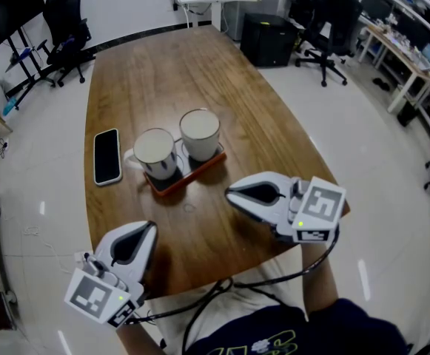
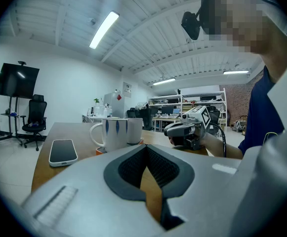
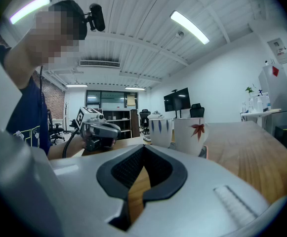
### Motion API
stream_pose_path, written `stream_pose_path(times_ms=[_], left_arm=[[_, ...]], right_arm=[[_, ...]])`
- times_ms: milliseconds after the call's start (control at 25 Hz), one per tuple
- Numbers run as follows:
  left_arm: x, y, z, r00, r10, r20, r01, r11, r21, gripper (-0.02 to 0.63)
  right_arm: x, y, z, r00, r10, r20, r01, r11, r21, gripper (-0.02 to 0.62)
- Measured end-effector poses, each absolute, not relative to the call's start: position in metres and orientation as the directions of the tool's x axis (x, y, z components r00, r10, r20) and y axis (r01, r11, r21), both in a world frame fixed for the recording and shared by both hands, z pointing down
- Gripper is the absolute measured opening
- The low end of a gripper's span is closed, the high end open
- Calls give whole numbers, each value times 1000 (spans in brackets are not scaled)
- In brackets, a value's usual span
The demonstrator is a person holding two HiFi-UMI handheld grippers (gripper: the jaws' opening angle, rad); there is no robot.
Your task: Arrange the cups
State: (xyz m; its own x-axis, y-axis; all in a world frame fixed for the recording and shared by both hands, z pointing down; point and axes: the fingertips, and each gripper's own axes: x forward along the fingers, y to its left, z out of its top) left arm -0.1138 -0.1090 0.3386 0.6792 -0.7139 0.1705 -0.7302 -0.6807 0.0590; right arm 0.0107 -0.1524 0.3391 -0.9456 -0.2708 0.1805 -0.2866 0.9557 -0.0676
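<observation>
Lying far left on table (image 1: 200, 72): phone (image 1: 106, 156). Left gripper (image 1: 149, 228) hovers over near edge, jaws clenched on nothing. Blue-patterned cup (image 1: 155, 152) and leaf cup (image 1: 200, 133) stand upright, side by side, on orange tray (image 1: 189, 177). Right gripper (image 1: 229, 193) likewise clenched, empty. Fits cups already arranged or awaiting pickup; step unclear.

Counter (image 1: 200, 72) seen as brown wood, grain streaked lengthwise. Tray (image 1: 197, 174) coloured orange-red, inside dark. One white cup (image 2: 114, 134) marked with blue drop shapes; other white cup (image 3: 191, 132) printed with red maple leaf. Phone (image 1: 106, 156) shown black-screened, white-edged. Silver-grey finish seen on left gripper (image 1: 150, 229) and right gripper (image 1: 229, 193), jaws lined black, marker cubes (image 1: 320, 205) patterned with black squares on white
</observation>
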Motion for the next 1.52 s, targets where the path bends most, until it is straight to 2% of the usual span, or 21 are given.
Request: stream_pose_path(times_ms=[1080, 1360, 1520], left_arm=[[-119, -113, 339, 644, -745, 172, -762, -645, 61, 3], [-98, -99, 337, 742, -649, 168, -664, -746, 54, 3], [-97, -98, 338, 748, -642, 168, -658, -751, 54, 3]], right_arm=[[11, -152, 339, -946, -271, 179, -287, 956, -67, 8], [11, -153, 341, -946, -269, 184, -283, 958, -55, 8], [10, -152, 340, -946, -268, 183, -284, 956, -68, 8]])
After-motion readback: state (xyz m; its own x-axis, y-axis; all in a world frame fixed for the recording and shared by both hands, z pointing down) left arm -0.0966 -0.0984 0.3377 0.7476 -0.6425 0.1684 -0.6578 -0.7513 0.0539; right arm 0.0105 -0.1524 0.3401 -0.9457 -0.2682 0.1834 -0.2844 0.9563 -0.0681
